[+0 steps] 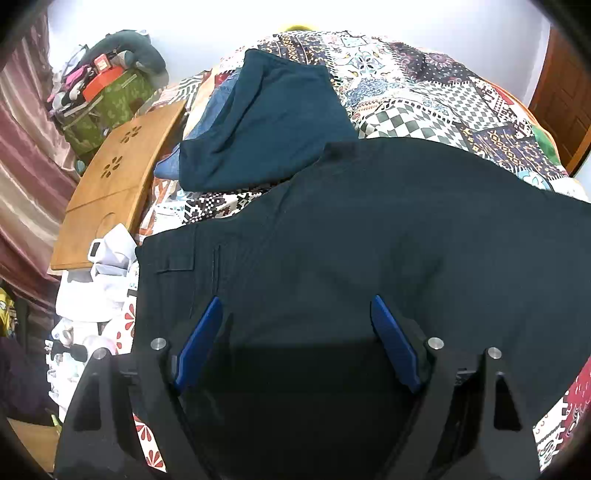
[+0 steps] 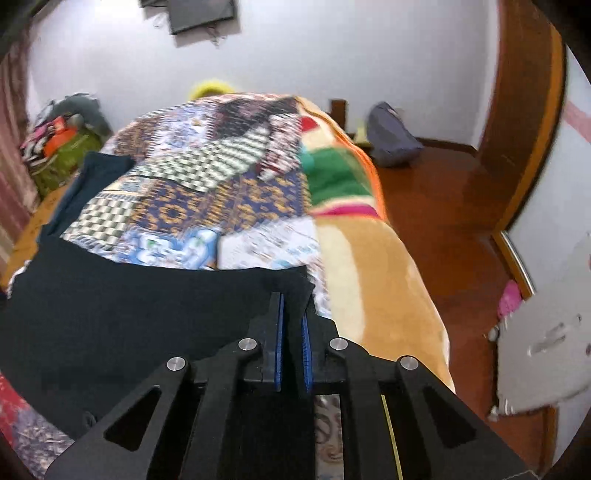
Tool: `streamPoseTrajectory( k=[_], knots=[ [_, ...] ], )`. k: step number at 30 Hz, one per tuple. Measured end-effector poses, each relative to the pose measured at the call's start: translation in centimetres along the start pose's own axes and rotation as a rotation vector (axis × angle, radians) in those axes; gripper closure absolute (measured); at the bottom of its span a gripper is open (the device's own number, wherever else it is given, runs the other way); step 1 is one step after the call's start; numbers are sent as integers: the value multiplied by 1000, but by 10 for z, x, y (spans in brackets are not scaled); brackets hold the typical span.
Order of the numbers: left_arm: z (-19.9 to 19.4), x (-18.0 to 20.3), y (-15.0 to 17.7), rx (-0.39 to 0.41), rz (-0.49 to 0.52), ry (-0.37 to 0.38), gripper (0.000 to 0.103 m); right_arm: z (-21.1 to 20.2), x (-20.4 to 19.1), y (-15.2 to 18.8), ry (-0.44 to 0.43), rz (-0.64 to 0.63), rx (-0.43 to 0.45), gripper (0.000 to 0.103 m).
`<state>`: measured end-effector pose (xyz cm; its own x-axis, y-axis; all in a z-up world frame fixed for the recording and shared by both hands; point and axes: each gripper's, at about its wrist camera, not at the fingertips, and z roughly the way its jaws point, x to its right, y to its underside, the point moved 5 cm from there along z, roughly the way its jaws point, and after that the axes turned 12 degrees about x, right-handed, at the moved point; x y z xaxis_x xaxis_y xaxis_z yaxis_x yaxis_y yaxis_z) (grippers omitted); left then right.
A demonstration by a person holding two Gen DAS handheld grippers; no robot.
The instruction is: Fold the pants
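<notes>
Now left gripper point(image 1: 295, 314) wide open over black pants point(image 1: 369, 240); right gripper point(image 2: 291, 325) pinched on far-right pants edge, patterned bedspread point(image 2: 207, 199) beneath.

Left view is sharp, its wall point(image 1: 406, 14) blown white at 12 o'clock; right view smears with motion blur; both curve at dark fisheye edges.
</notes>
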<state>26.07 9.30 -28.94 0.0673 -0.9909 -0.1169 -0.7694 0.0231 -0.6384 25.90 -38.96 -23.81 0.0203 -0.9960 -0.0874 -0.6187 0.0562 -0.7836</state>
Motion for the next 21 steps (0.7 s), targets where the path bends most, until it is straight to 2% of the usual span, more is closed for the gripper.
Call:
streamPoseTrajectory(
  k=[3, 4, 6, 8, 9, 11, 12, 13, 17, 21],
  knots=[
    [0, 0, 0, -3, 2, 5, 20, -15, 29, -6, 179, 31, 41, 95],
    [0, 0, 0, -3, 3, 5, 20, -21, 36, -9, 179, 62, 41, 95],
    [0, 0, -1, 0, 4, 0, 19, -35, 42, -15, 110, 130, 38, 95],
    [0, 0, -1, 1, 0, -7, 19, -44, 33, -20, 51, 124, 32, 95],
    [0, 1, -1, 0, -3, -10, 19, -47, 24, -22, 25, 101, 28, 91],
    [0, 1, 0, 0, -10, -19, 19, -50, -3, -23, -41, 42, 20, 76],
    [-1, 1, 0, 1, -13, -21, 19, -50, -15, -21, -71, 24, 16, 62],
    [-2, 1, 1, 1, -13, -22, 19, -46, -29, -20, -102, 4, 12, 53],
    [-11, 1, 4, 9, 15, -15, 19, -19, -73, 6, -138, -95, -66, 51],
    [-22, -1, 8, 19, 37, -7, 19, -1, -77, 44, -111, -108, -174, 51]
  ],
)
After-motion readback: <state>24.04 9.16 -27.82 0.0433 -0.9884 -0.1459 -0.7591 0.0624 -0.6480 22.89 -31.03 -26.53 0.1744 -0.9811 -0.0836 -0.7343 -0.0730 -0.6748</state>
